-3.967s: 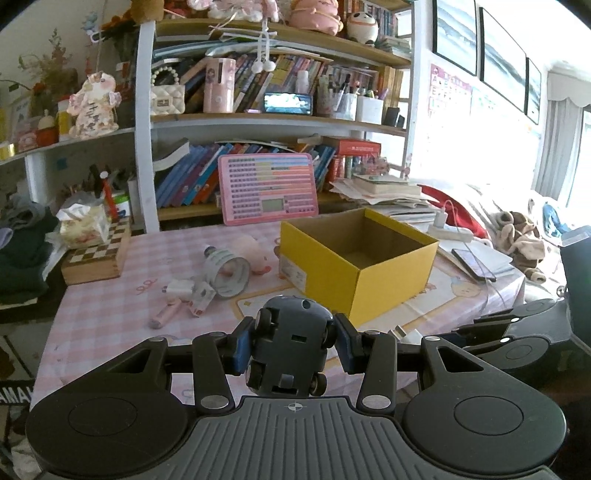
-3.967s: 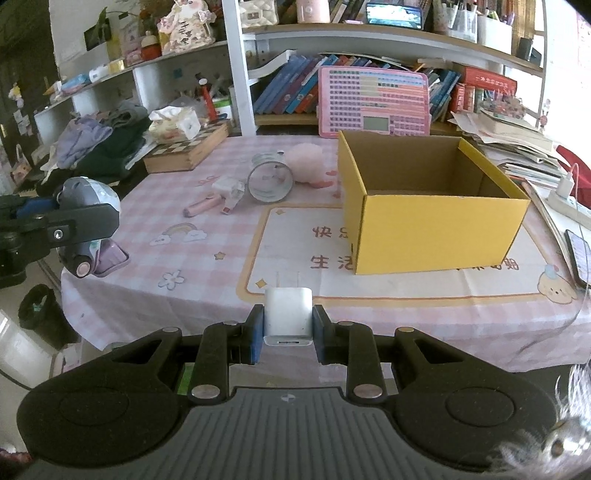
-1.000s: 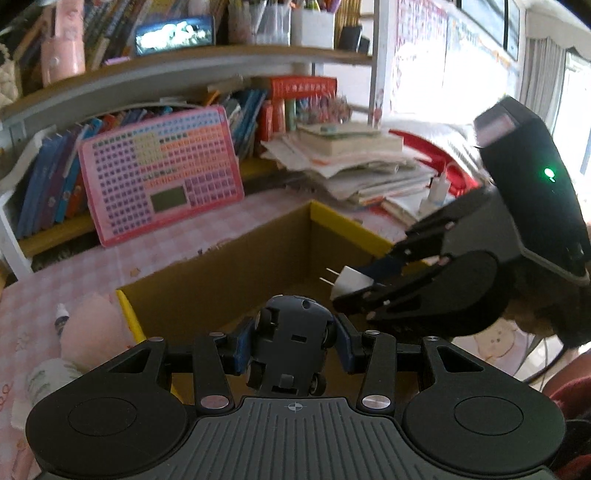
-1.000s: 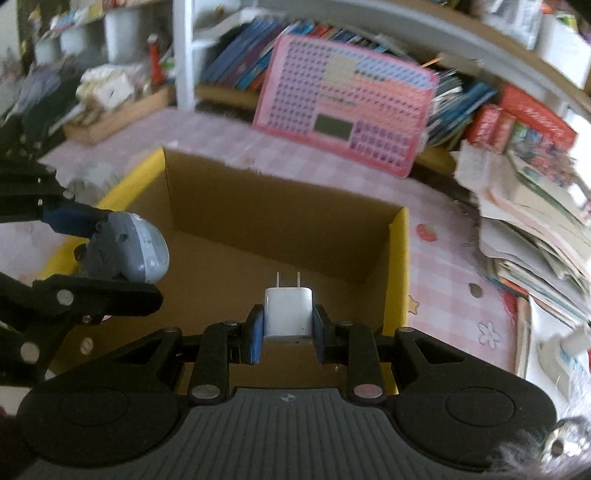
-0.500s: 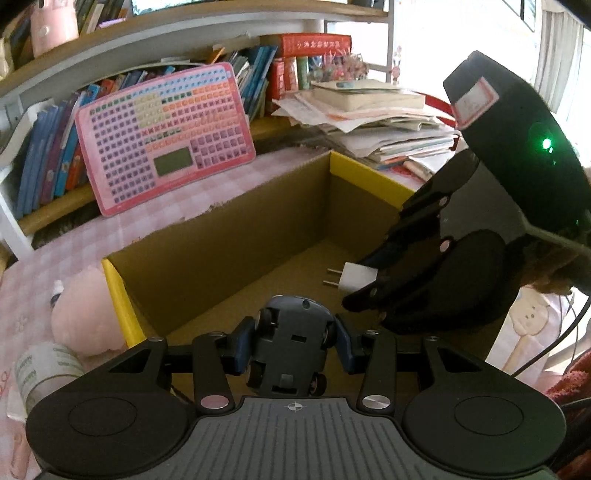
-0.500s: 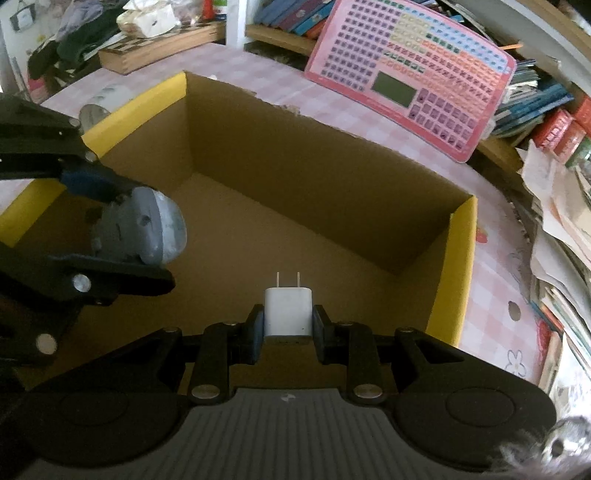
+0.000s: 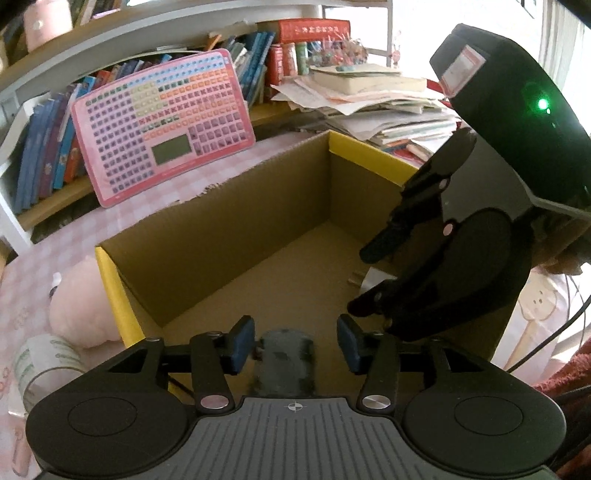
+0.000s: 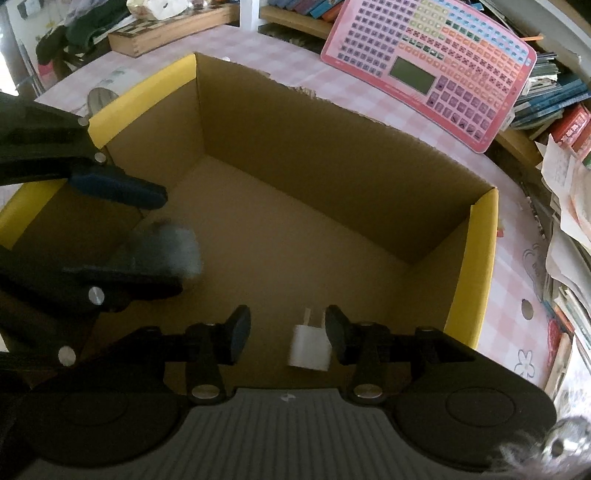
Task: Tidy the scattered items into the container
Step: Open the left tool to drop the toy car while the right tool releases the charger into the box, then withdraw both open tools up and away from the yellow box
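A yellow cardboard box [image 7: 110, 295] [image 8: 484, 258] with a brown inside lies under both grippers. My left gripper [image 7: 295, 343] [image 8: 164, 240] hangs over the box's left part and its jaws are opening. The grey toy car [image 7: 286, 363] [image 8: 166, 251] sits blurred between the blue pads, which stand clear of it. My right gripper [image 8: 286, 328] [image 7: 362, 280] is over the box floor, jaws also opening. The white charger plug [image 8: 309, 345] [image 7: 373, 280] is tilted next to the right finger, loose from the left pad.
A pink plush [image 7: 81, 314] and a white roll [image 7: 44, 365] lie on the checked cloth left of the box. A pink keyboard toy [image 7: 162, 125] [image 8: 428, 70] leans on the bookshelf behind. Stacked papers [image 7: 369, 99] sit to the right, a wooden case [image 8: 166, 29] far left.
Both grippers' jaws have spread since half a second ago. The toy car and the charger, gripped before, are now loose between the pads. Both grippers sank slightly into the box.
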`<act>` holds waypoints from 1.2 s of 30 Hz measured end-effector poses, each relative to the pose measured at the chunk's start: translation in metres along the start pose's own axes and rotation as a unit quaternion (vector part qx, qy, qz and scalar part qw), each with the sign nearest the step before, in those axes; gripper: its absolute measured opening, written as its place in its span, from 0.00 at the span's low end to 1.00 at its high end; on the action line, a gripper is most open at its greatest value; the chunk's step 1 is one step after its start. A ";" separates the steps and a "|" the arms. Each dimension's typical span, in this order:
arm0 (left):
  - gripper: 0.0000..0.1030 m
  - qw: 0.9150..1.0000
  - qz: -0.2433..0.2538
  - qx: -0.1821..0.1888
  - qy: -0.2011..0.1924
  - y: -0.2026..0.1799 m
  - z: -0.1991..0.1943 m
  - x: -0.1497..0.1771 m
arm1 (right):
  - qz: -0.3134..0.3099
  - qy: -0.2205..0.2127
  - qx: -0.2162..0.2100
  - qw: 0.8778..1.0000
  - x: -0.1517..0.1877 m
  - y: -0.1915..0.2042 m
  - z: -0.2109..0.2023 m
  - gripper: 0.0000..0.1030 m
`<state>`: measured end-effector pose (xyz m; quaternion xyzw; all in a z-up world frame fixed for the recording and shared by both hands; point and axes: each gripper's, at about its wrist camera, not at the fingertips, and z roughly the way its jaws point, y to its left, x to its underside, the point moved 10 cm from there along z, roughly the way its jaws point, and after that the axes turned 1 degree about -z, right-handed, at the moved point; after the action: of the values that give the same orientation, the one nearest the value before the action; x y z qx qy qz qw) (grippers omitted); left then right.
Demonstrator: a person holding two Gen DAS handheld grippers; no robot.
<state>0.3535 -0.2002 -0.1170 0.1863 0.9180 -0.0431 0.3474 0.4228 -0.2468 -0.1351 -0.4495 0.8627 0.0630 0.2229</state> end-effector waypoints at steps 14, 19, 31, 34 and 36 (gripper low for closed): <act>0.63 0.998 0.053 -0.023 0.012 0.001 0.000 0.006 | 0.053 -0.009 -0.001 0.999 0.013 0.015 -0.013 0.45; 0.71 0.999 0.031 -0.023 -0.004 0.006 -0.010 0.003 | 0.057 -0.021 0.008 0.998 0.010 0.012 -0.017 0.55; 0.84 0.996 -0.010 -0.052 -0.073 0.016 -0.060 -0.012 | 0.073 -0.100 0.043 0.991 -0.006 0.009 -0.055 0.74; 0.84 0.994 -0.018 -0.057 -0.091 0.018 -0.074 -0.013 | 0.088 -0.123 0.055 0.987 -0.008 0.008 -0.069 0.75; 0.85 0.993 -0.023 -0.057 -0.101 0.020 -0.083 -0.013 | 0.104 -0.139 0.062 0.983 -0.009 0.008 -0.078 0.75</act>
<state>0.3180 -0.1688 -0.0444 0.1396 0.8831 -0.0177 0.4475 0.3955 -0.2598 -0.0616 -0.3295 0.8678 0.0941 0.3598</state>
